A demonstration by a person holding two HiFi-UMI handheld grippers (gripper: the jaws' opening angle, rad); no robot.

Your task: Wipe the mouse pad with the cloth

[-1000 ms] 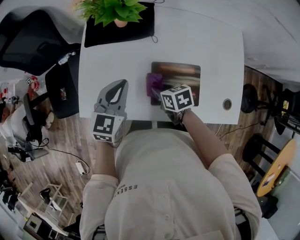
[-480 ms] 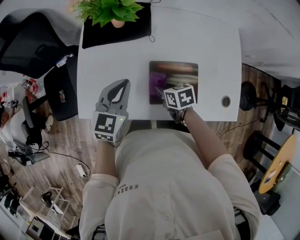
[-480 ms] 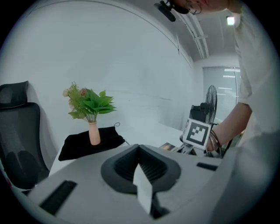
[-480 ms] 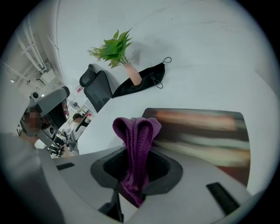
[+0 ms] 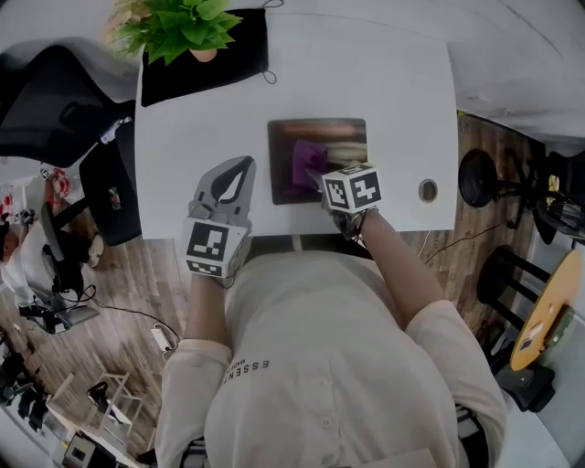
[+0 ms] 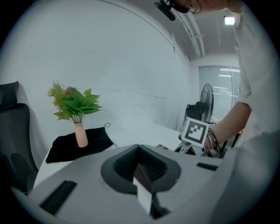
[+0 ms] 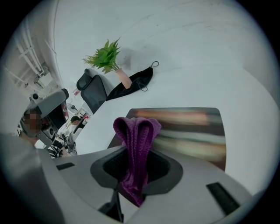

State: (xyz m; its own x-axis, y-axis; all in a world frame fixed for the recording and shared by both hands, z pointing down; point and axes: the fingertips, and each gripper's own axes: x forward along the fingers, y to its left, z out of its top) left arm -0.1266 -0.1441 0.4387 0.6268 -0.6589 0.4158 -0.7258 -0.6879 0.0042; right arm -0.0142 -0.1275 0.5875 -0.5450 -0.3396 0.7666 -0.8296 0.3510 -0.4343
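Right tool (image 7: 136,170) is pinching the one purple cloth (image 7: 136,131), which is folded long and narrow and pointing toward the far edge, over the left-middle of the single mouse pad (image 5: 347,146). That pad is lying with its long axis left to right on the white surface (image 5: 402,82). Left tool (image 6: 142,175) is holding at the near edge, left of the pad, with jaws pressed together and nothing between them.

Bare table (image 5: 402,91) lies beyond and right of the mouse pad (image 5: 343,137), and between it and the left tongs (image 5: 236,169). A vase of greenery (image 5: 178,23) on a black bag (image 5: 233,55) blocks the far left corner. The right tongs (image 5: 316,175), clamped on the purple cloth (image 5: 307,157), cover the pad's near edge.
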